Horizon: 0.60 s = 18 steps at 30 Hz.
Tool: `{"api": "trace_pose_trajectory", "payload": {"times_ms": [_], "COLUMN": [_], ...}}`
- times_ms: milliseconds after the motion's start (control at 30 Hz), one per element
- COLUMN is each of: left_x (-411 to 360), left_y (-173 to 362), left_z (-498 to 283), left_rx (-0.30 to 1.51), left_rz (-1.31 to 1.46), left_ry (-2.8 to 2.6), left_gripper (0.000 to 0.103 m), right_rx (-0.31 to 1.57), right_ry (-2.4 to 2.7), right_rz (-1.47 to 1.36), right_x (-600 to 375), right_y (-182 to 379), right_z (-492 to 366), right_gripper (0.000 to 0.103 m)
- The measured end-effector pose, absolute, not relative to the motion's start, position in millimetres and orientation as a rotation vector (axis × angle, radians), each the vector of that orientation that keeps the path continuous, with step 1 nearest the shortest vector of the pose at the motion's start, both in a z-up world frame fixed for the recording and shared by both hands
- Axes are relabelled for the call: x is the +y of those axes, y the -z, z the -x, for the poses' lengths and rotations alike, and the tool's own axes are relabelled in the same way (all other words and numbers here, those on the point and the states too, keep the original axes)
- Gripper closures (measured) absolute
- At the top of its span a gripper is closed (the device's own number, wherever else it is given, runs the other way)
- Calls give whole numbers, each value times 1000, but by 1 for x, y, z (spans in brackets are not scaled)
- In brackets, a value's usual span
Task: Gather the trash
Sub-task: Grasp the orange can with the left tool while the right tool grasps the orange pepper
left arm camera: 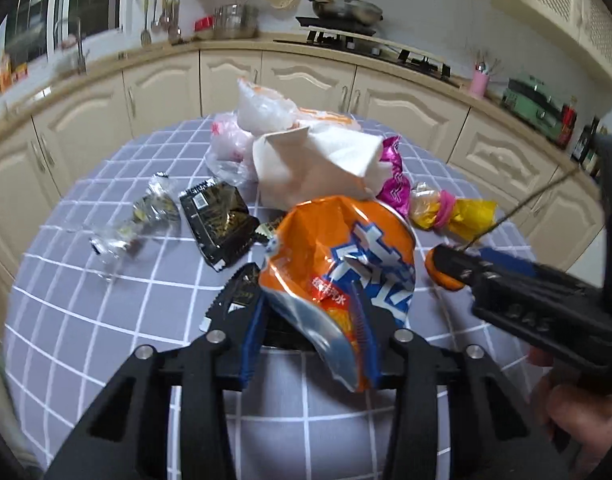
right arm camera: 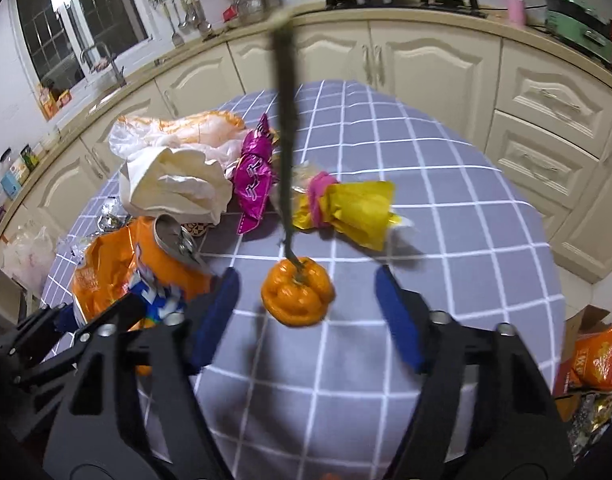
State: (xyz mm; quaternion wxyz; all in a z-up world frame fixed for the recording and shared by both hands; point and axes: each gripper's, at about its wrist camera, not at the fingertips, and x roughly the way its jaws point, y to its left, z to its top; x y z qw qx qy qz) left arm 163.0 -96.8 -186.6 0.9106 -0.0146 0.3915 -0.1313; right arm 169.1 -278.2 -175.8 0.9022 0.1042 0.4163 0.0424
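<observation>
Checked tablecloth (left arm camera: 105, 320), left tongs (left arm camera: 306, 300) pinching crumpled orange can (left arm camera: 346, 264), lumpy orange fruit (right arm camera: 297, 296)

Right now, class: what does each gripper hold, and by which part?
The left gripper clamps the crushed orange can by its lower body. The right gripper is open around the small orange pumpkin, holding nothing.

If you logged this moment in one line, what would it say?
left tool: shut on crushed orange can | right tool: open around small orange pumpkin | wrappers remain
</observation>
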Motion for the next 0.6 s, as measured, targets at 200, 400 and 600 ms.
{"api": "trace_pose_trajectory", "payload": {"times_ms": [200,400,600], "left_x": [-90,-78,-77], "left_y": [187,182,174], "left_z": [-162,-150,-135], "left_rx": [800,771,730], "left_rz": [52,80,70], "left_ry": [306,329,357], "left_gripper": [71,74,85], "right_rx": [872,813,772], "right_ry": [-98,-123,-140], "right_rz": [-157,-201,-266], "right_x": [-269,-284,-303], "right_y": [175,164,151], "right_z": [-163,-136,-108], "right_gripper": [70,72,72]}}
